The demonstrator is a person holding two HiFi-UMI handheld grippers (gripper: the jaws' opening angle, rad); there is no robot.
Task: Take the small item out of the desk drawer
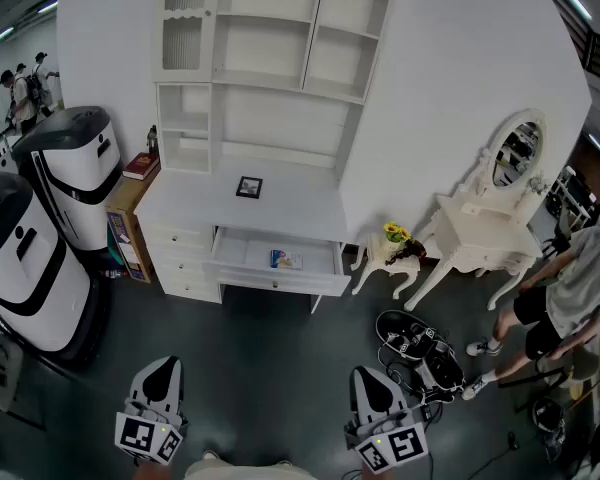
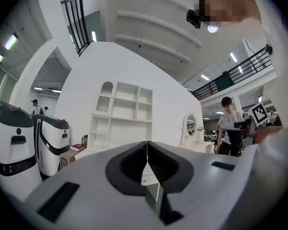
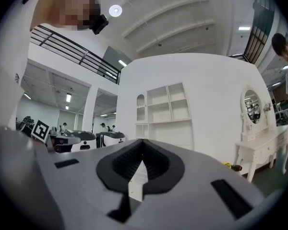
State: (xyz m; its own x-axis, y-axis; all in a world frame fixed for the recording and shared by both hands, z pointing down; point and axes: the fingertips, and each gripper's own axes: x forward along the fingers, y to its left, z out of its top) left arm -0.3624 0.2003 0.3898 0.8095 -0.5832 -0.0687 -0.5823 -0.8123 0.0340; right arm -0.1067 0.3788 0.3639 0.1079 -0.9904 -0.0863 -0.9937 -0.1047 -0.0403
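Small item [image 1: 286, 259] lies flat in the open desk drawer [image 1: 242, 251], right of middle. We judge it thin, light, card-like, perhaps slick, so an edge pinch suits it best. Left gripper [image 1: 163, 366] and right gripper [image 1: 371, 374]: jaws together, empty, well short of the desk.

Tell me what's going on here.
A person stands back from the white desk, holding the left gripper and the right gripper level toward it, both shut and empty. The drawer is pulled open, and a small item lies inside it. Neither gripper has reached the drawer yet.
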